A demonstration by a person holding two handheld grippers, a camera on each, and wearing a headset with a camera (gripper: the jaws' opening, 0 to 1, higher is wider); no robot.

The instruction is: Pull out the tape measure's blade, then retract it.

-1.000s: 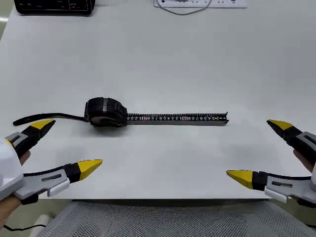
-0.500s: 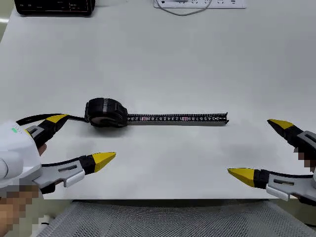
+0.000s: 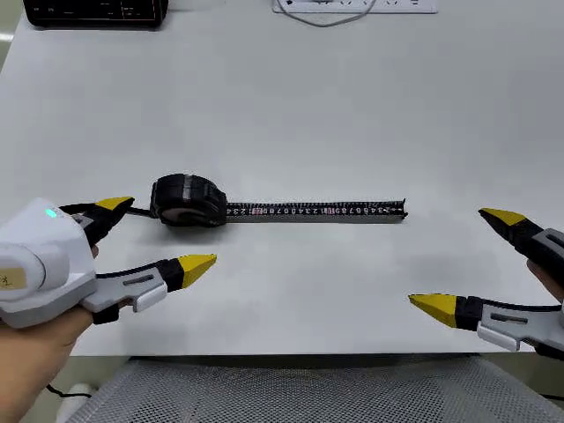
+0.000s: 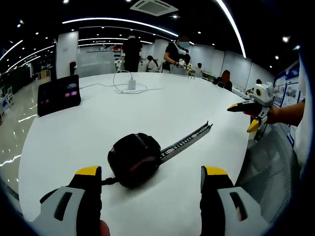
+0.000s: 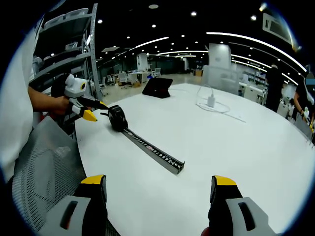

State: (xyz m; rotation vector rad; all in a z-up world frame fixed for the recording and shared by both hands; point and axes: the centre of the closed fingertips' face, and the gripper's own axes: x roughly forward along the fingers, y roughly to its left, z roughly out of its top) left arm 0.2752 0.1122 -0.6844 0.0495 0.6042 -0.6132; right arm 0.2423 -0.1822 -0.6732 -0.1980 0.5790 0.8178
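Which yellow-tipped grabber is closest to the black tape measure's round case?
The left gripper: its open jaws sit right beside the tape measure case, while the right gripper sits out past the far end of the blade.

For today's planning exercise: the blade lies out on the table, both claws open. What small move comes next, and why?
Probably ease the left claw forward to close on the tape measure case: it stands open just short of it, and the blade is already out.
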